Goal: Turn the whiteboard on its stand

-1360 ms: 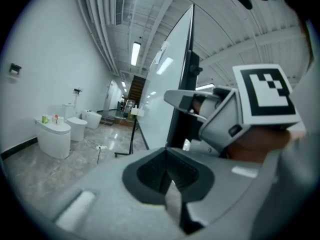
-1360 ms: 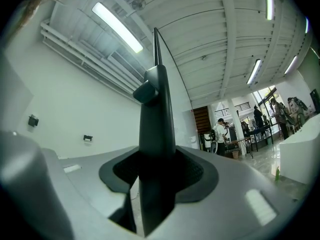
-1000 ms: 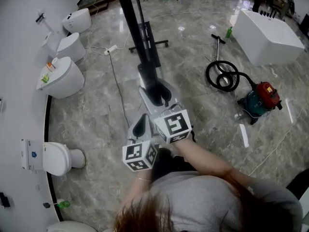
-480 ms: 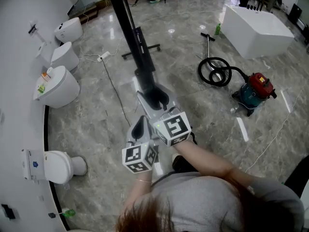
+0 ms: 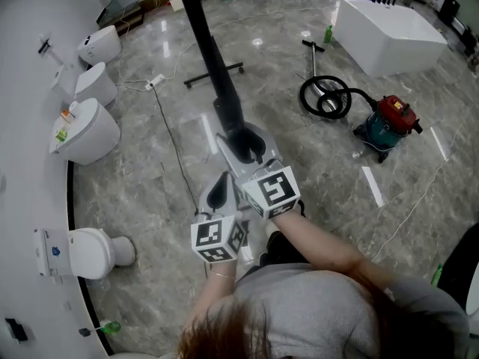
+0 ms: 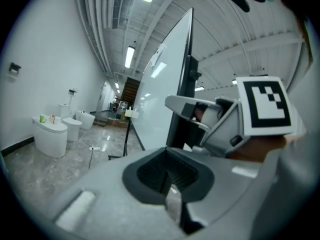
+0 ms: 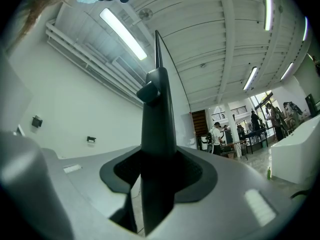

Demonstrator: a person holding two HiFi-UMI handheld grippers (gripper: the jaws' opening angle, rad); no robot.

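From above, the whiteboard [image 5: 212, 62] shows edge-on as a long black bar running from the picture's top down to my hands. My right gripper [image 5: 244, 142] is shut on the board's black frame [image 7: 157, 119], which fills the gap between its pads. Its jaws have just been closing on that frame. My left gripper [image 5: 218, 191] sits just behind and left of the right one, shut, with nothing in it. In the left gripper view the white board face [image 6: 165, 94] rises ahead, and the right gripper [image 6: 200, 116] clasps its dark edge beyond my left gripper [image 6: 172, 191].
Several toilets [image 5: 86, 129] line the curved left wall. A white bathtub [image 5: 389, 28] stands at the back right, with a red vacuum cleaner [image 5: 393, 118] and its coiled hose [image 5: 323, 99] in front. A cable [image 5: 168, 133] and the stand's foot [image 5: 213, 75] lie on the marble floor.
Both grippers have moved along with the board's edge. The floor things have drifted up and left in the head view. The right gripper keeps its hold on the frame.
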